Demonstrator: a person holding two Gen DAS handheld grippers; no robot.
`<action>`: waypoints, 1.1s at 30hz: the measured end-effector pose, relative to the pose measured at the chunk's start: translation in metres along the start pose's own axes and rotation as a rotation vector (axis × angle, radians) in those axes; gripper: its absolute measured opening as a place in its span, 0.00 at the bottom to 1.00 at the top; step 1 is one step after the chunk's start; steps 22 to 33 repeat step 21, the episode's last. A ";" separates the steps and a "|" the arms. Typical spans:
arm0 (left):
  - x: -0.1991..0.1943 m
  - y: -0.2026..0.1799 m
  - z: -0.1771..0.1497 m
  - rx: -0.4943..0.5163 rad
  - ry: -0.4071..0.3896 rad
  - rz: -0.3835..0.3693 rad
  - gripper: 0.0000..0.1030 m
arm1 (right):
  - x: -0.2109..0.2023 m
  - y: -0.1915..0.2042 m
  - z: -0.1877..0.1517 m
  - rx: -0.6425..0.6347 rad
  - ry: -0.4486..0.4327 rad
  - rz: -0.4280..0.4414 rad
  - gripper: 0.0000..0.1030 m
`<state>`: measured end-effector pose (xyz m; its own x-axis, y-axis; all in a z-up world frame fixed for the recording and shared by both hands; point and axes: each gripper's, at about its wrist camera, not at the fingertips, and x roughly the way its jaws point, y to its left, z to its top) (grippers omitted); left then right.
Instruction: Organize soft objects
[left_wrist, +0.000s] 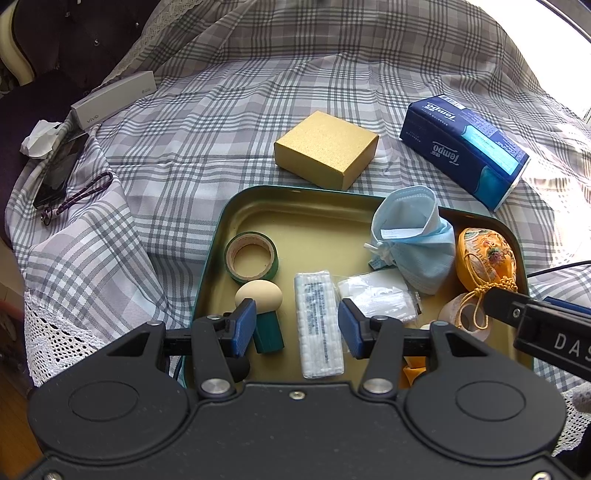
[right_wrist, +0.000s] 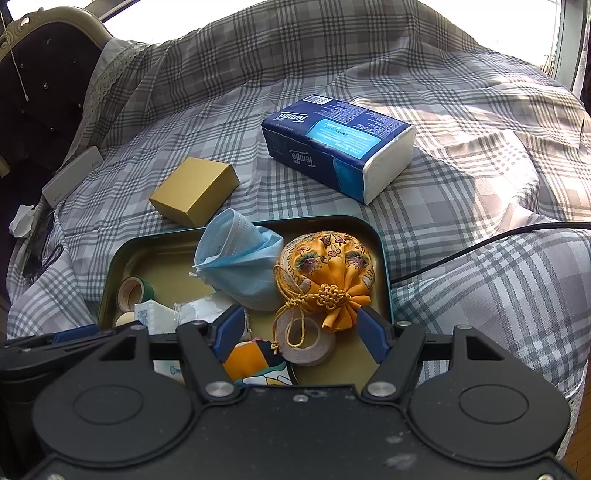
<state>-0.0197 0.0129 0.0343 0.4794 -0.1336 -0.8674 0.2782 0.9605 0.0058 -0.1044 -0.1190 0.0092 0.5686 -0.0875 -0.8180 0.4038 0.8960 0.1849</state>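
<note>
The left claw (left_wrist: 297, 326) hangs released over the green tray (left_wrist: 236, 201), its blue pads on either side of, and clear of, a white packet of cotton swabs (left_wrist: 318, 325). The right claw (right_wrist: 301, 332) is likewise released, above a paper tape roll (right_wrist: 306, 341) and the cord of an orange drawstring pouch (right_wrist: 328, 266). A blue face mask (right_wrist: 236, 258) lies in the tray, touching the pouch. A tissue pack (right_wrist: 332, 147) and a gold box (right_wrist: 194, 190) rest on the bed beyond the tray

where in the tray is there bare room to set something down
Bare floor lies in the tray's far left part, behind the green tape roll and left of the face mask. The right side is crowded: mask, orange pouch, white tape roll.
</note>
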 end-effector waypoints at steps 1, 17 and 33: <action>0.000 0.000 0.000 -0.001 0.000 0.000 0.49 | 0.000 0.000 0.000 0.000 0.000 0.000 0.65; 0.000 0.000 0.000 -0.004 -0.005 0.007 0.49 | 0.001 0.000 0.000 0.001 0.000 0.000 0.65; 0.001 0.000 0.000 -0.008 -0.001 0.006 0.49 | 0.001 0.001 0.000 0.001 0.000 0.001 0.65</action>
